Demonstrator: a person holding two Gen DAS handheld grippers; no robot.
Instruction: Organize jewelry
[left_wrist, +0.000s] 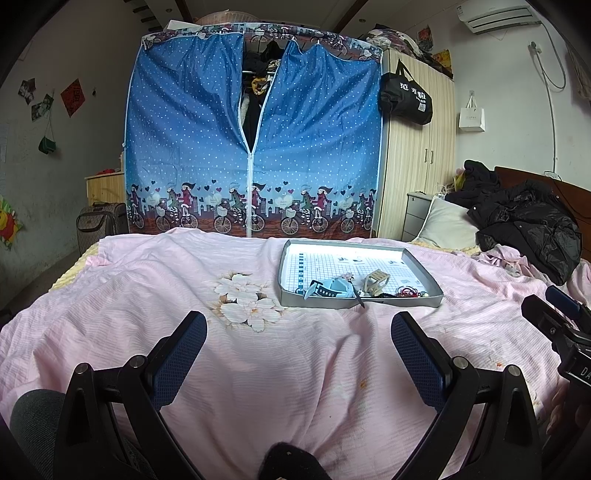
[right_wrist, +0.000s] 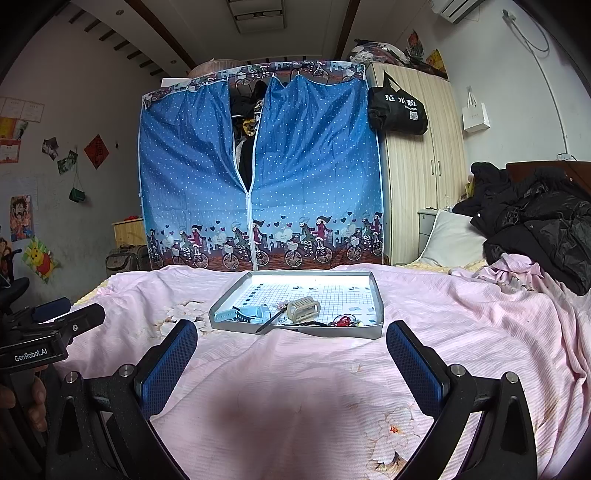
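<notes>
Both grippers hang over the pink bedspread (right_wrist: 461, 332) with jaws wide and nothing between them: left gripper (left_wrist: 299, 354), right gripper (right_wrist: 291, 362). The grey tray (right_wrist: 376, 295) lies ahead of both sets of jaws, beyond their tips. Heaped along its near edge are a pale blue watch (right_wrist: 245, 314), a beige hair claw (right_wrist: 303, 308), a dark pen-like stick (right_wrist: 271, 321) and red hair ties (right_wrist: 343, 319). The far gridded part is bare. The pieces are gathered in the tray yet jumbled; that fits a sorted collection point or a pile awaiting sorting.
</notes>
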